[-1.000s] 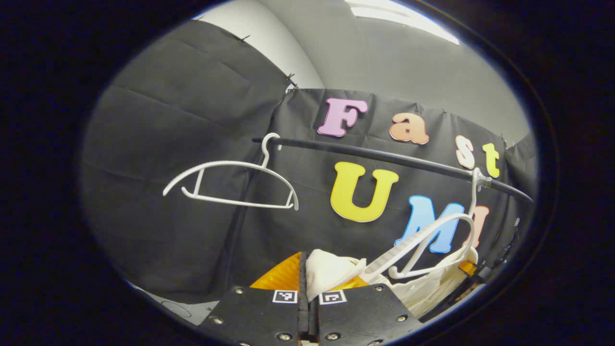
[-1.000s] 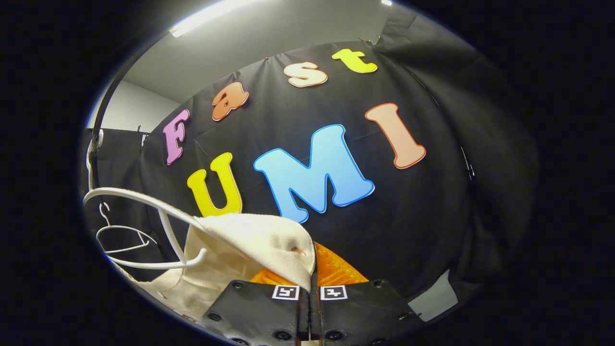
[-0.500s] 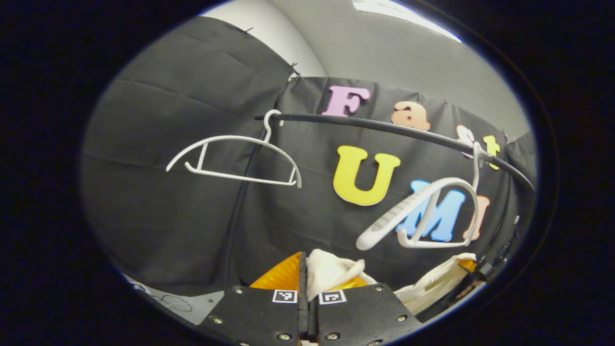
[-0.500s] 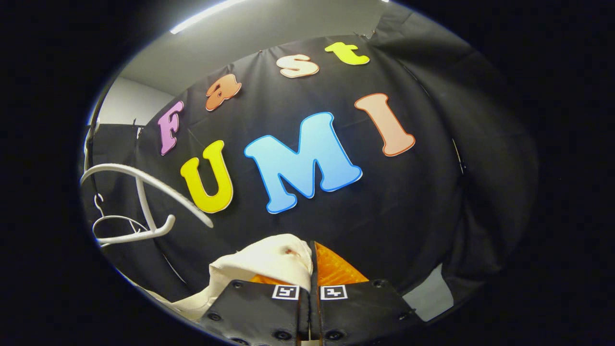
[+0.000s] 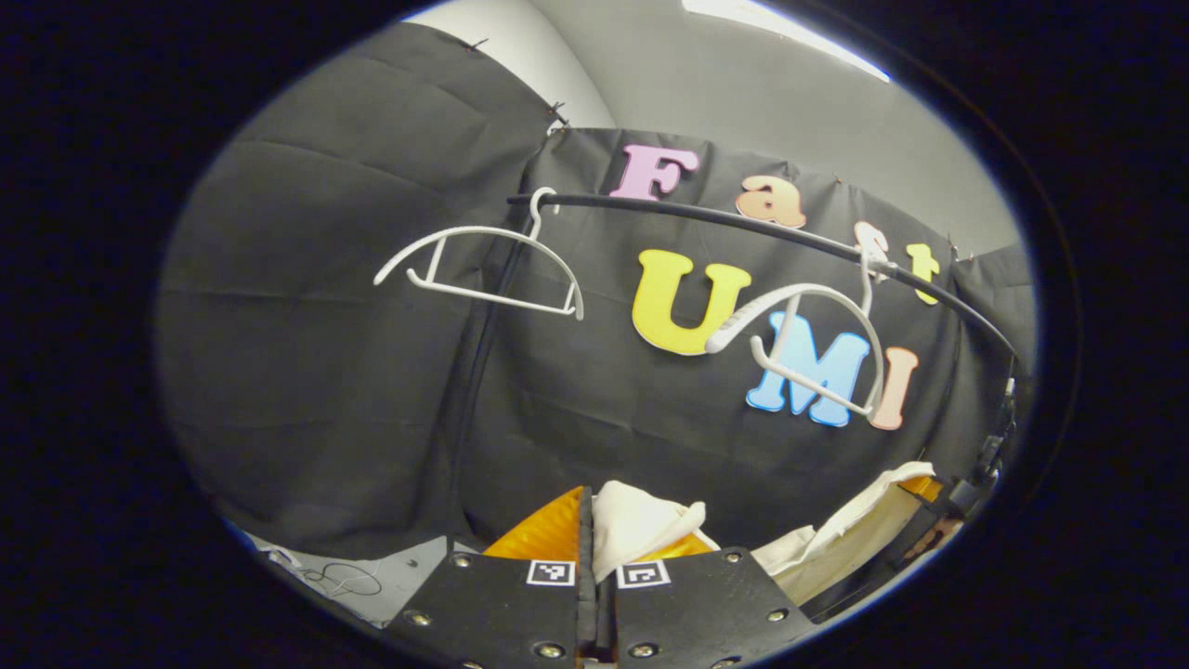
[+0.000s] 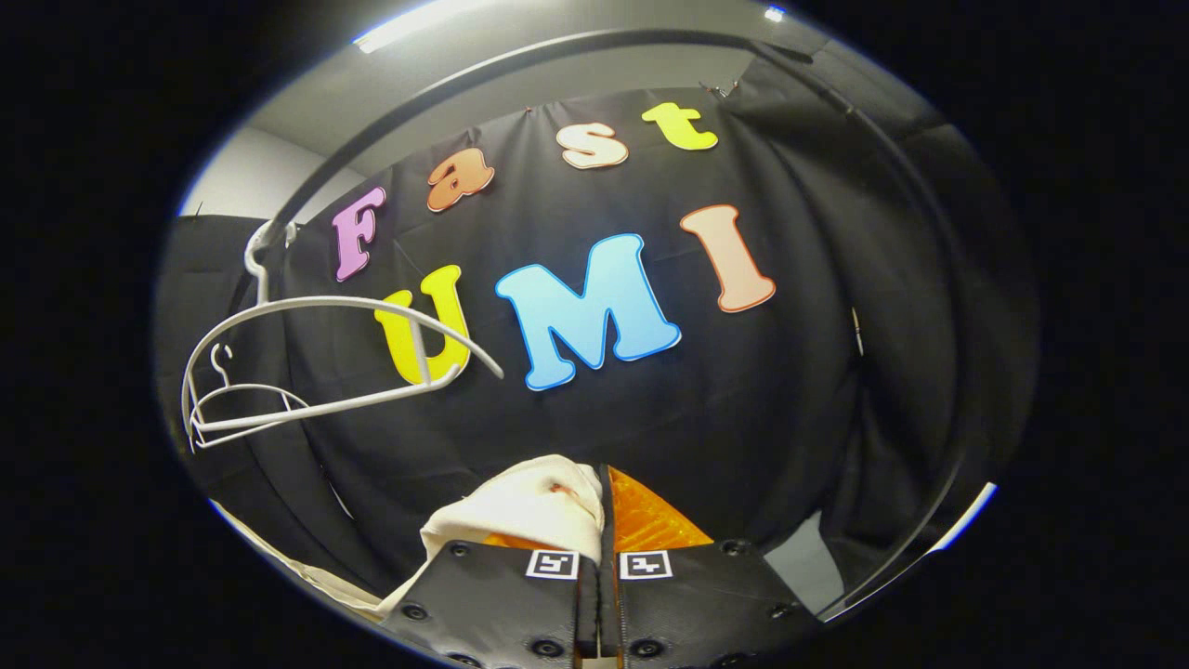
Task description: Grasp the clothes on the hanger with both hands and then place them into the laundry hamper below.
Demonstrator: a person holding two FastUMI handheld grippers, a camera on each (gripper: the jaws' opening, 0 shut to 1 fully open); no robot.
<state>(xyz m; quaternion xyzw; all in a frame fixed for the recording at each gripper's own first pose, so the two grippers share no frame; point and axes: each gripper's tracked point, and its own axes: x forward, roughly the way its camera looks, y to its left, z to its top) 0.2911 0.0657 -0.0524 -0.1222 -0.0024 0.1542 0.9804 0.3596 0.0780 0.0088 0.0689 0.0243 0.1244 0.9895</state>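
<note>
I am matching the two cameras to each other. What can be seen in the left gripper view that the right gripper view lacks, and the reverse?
Left gripper view alone: the far right gripper with cloth stretched toward it, and a floor patch with a thin cable.

Right gripper view alone: a curved rail edge at lower right.

Shared: the black rail, two bare white hangers, and the cream garment pinched between closed orange fingers.

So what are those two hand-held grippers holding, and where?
Both pinch the cream garment: the left hand-held gripper a bunched fold, the right hand-held gripper another.
</note>
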